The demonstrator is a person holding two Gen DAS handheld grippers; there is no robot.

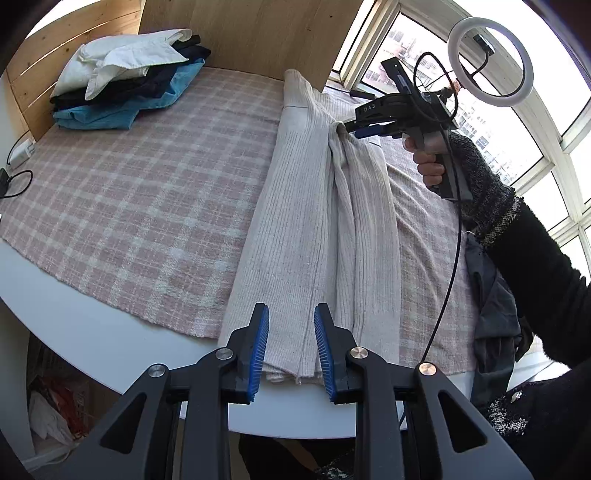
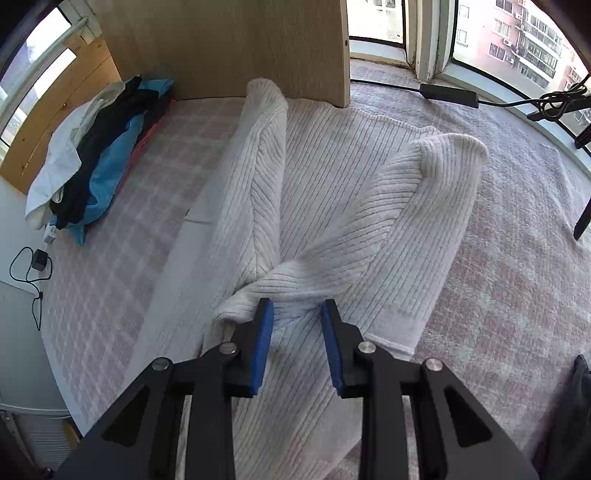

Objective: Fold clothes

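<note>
Sunlit table [image 1: 110, 332], pink plaid cloth [image 1: 147, 192] | cream ribbed knit [image 1: 295, 221] runs near edge to far edge | your left gripper [image 1: 291, 350] released | your right gripper [image 2: 297, 343] released; knit folds hide its layout

Broad open stretch of pink checked blanket [image 1: 140, 192] left of cream ribbed sweater [image 1: 306, 221]; gripper can pass there freely. Far left corner blocked by pile of folded clothes [image 1: 125, 81], against wooden board [image 1: 251, 33] standing behind table. Charger with cable [image 2: 37, 266] lies on white table edge [image 1: 110, 332], beside blanket. Right side tighter: ring light [image 1: 491, 62], dangling black cable [image 1: 448, 266], dark grey garment [image 1: 495, 314] at blanket edge. Beyond sweater, open blanket up to window sill [image 2: 380, 51].
</note>
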